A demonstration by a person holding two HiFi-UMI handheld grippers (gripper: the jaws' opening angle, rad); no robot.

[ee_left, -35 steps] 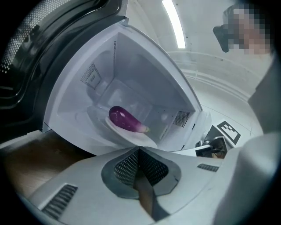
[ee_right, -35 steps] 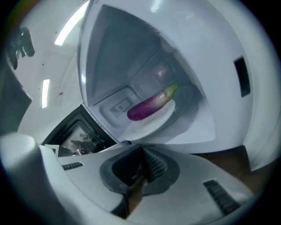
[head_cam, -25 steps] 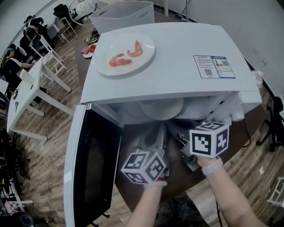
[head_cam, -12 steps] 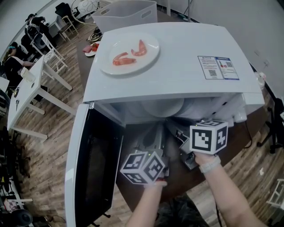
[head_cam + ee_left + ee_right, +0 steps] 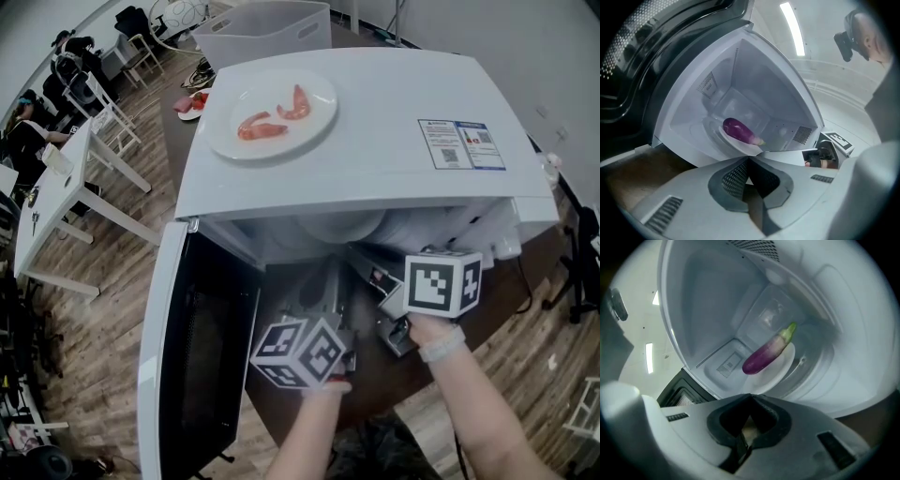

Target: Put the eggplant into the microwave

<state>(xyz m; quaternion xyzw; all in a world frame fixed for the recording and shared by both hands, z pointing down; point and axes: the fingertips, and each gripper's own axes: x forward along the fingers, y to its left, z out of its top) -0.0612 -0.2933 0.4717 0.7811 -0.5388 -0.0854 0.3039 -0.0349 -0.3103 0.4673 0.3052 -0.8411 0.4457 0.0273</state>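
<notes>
The white microwave (image 5: 375, 141) stands with its door (image 5: 187, 366) swung open to the left. Inside, a purple eggplant (image 5: 738, 130) (image 5: 766, 355) with a green stem lies on a white plate (image 5: 746, 145) (image 5: 785, 373) on the cavity floor. Both grippers hover just in front of the opening, apart from the eggplant. My left gripper (image 5: 323, 286) (image 5: 749, 159) is shut with nothing in it. My right gripper (image 5: 375, 279) (image 5: 749, 399) is also shut and empty, to the right of the left one.
On the microwave's top sits a white plate with red food pieces (image 5: 272, 112). A white bin (image 5: 262, 28) stands behind it. The open door blocks the left side. White desks and chairs (image 5: 75, 169) stand on the wooden floor at far left.
The right gripper's marker cube has rolled slightly. Both grippers otherwise stay in place in front of the open microwave.
</notes>
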